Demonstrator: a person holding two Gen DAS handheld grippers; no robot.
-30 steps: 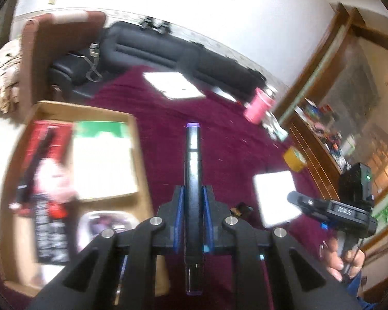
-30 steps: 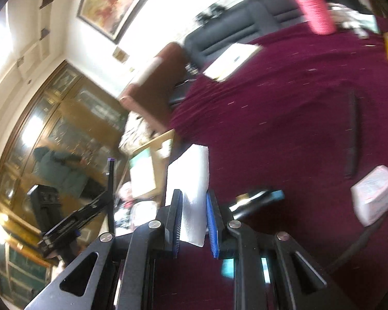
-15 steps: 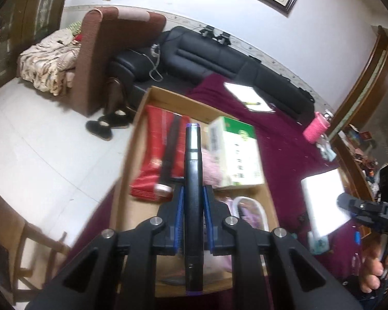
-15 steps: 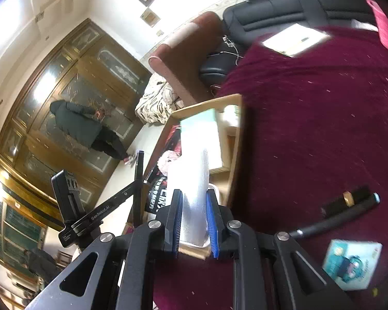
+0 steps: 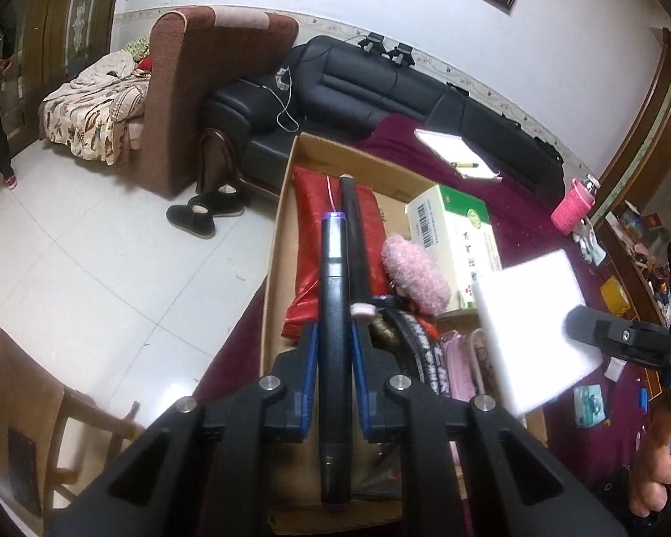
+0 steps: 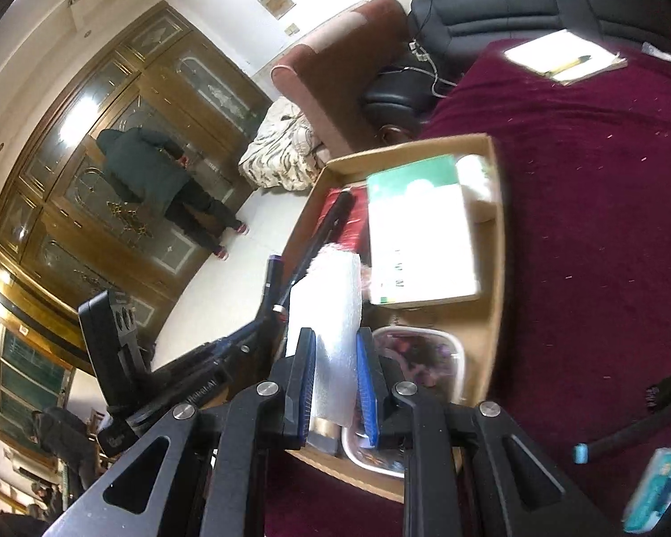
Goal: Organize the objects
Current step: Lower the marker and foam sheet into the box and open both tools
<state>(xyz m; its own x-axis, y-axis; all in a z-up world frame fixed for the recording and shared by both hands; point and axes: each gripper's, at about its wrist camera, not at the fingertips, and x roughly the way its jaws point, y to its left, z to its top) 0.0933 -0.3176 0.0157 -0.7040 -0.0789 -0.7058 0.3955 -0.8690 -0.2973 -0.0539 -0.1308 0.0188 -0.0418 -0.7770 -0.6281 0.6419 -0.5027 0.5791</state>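
Currently clamped on a black marker with purple ends (image 5: pixel 334 358): left gripper (image 5: pixel 334 373), blue pads squeezing the barrel from both sides, marker pointing forward along the fingers and hanging over the cardboard box (image 5: pixel 278 241). Same marker (image 6: pixel 273 275) visible from the right wrist, sticking up beside the left gripper (image 6: pixel 241 349). Clenched too: right gripper (image 6: pixel 334 385), pinching a white foam block (image 6: pixel 331 313) upright between its pads, also above the box (image 6: pixel 496 241). Foam block (image 5: pixel 532 335) seen from the left wrist off to the right, over the box's right edge. Inside the box: red packet (image 5: pixel 308 241) with a black rod (image 5: pixel 358 241) lying on it, fluffy pink item (image 5: pixel 416 273), white-and-green carton (image 5: pixel 456 232), clear-lidded container (image 6: pixel 420 358) near the front. Box resting at the edge of a maroon tablecloth (image 6: pixel 604 223). Further out on the cloth: notepad with a pencil (image 6: pixel 563 60), teal card (image 6: pixel 657 487). Beyond: black sofa (image 5: pixel 402 89), brown armchair (image 5: pixel 192 89), white tiled floor (image 5: pixel 89 268).
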